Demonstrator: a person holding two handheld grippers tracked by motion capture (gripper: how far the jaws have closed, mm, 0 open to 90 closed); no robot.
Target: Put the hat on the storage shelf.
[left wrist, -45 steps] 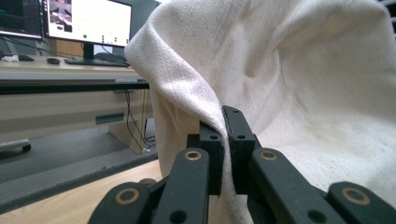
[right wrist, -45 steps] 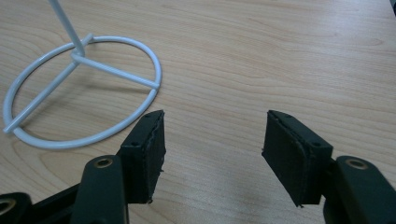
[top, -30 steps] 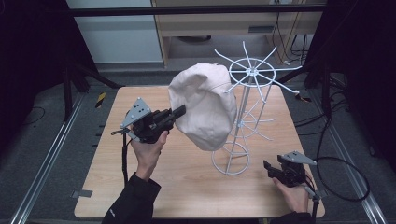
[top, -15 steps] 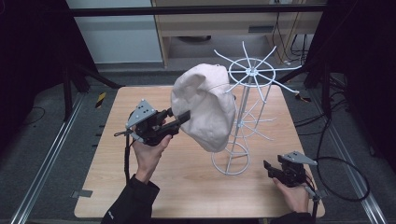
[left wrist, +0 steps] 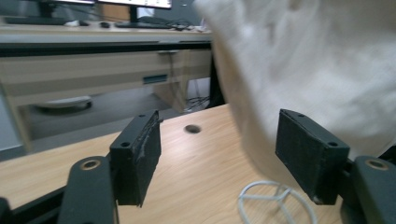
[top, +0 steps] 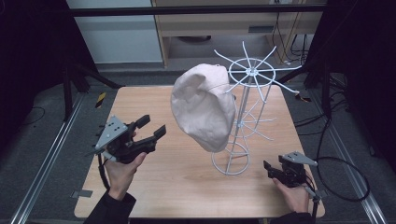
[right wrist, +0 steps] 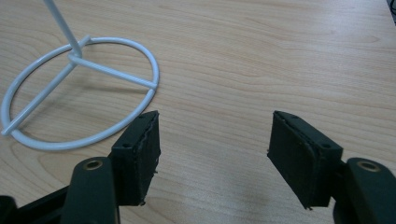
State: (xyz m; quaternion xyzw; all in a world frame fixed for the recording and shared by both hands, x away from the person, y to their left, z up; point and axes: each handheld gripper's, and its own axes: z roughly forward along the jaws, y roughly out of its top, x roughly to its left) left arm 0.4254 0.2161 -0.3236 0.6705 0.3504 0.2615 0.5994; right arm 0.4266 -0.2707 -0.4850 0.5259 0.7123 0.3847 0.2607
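A cream cloth cap hangs from a spoke at the top of a white wire stand, whose ring base rests on the wooden table. My left gripper hovers left of the cap, apart from it, open and empty. In the left gripper view the cap hangs just beyond the right jaw of the open gripper, above the ring base. My right gripper rests low at the table's front right, open. Its own view shows the gripper empty, with the ring base to the left.
The stand's spokes spread wide above the table's right half. A wooden desk and cables stand behind the table. Metal rails run along both sides. A small round hole marks the tabletop.
My left gripper has drawn back from the cap's edge, toward the front left, and now stands open. The cap hangs free on the stand. The right gripper has not moved.
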